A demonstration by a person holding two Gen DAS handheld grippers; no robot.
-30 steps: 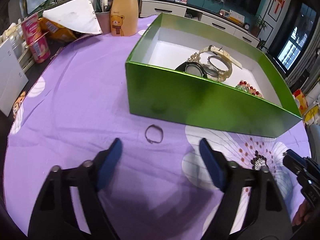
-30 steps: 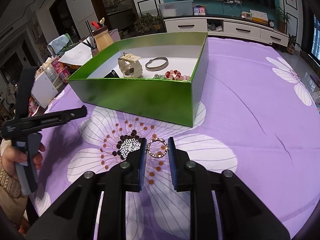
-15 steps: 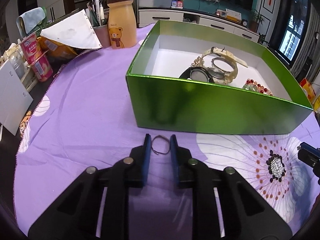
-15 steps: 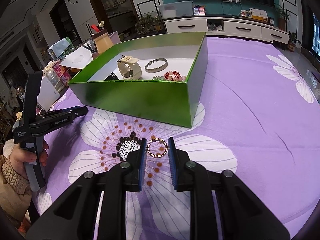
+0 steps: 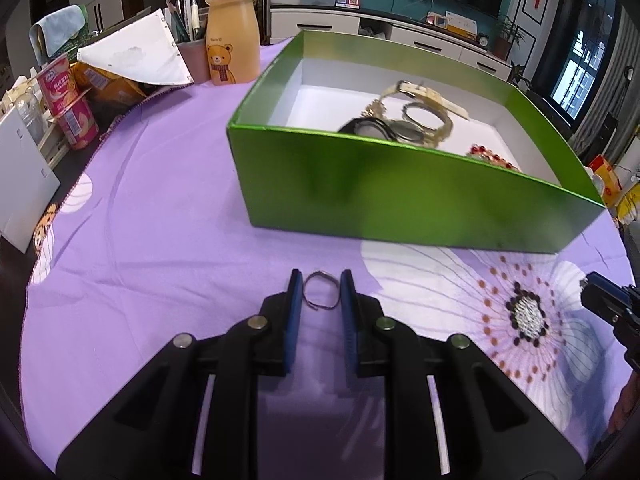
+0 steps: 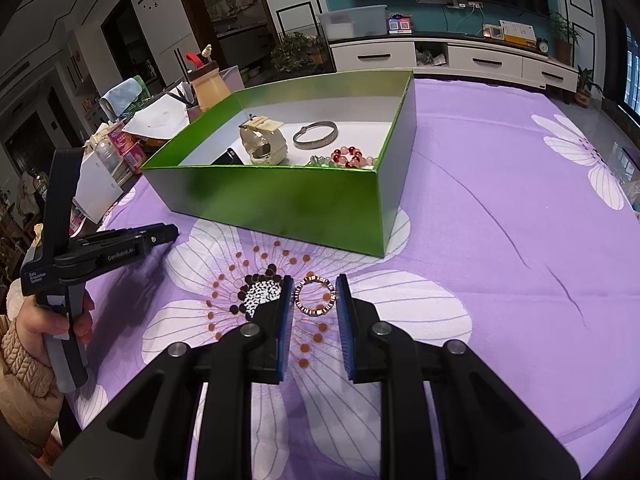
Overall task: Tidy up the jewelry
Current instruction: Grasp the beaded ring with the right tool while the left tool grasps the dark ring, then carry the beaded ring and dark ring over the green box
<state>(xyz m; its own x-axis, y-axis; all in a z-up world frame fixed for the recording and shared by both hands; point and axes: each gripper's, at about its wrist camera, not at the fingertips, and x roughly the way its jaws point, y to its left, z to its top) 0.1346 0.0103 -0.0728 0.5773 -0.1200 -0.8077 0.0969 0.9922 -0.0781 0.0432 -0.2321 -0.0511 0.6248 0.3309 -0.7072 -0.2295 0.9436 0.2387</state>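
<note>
A green box (image 5: 400, 196) with a white inside stands on the purple flowered cloth and also shows in the right wrist view (image 6: 280, 200). It holds watches (image 5: 416, 120), a metal bangle (image 6: 315, 135) and a red bead bracelet (image 6: 352, 157). My left gripper (image 5: 320, 292) is shut on a thin wire ring (image 5: 320, 291) just above the cloth in front of the box. My right gripper (image 6: 314, 294) is shut on a gold beaded ring (image 6: 314, 294) over the flower print.
At the back left stand a bear bottle (image 5: 231, 34), a pen cup (image 5: 192, 54), a white paper sheet (image 5: 136, 56), pink cans (image 5: 68, 104) and a white box (image 5: 20, 176). The left gripper's body (image 6: 100, 252) and the hand holding it show at the right wrist view's left edge.
My left gripper moved forward and closed around the wire ring. My right gripper stays shut on the gold ring and has lifted slightly.
</note>
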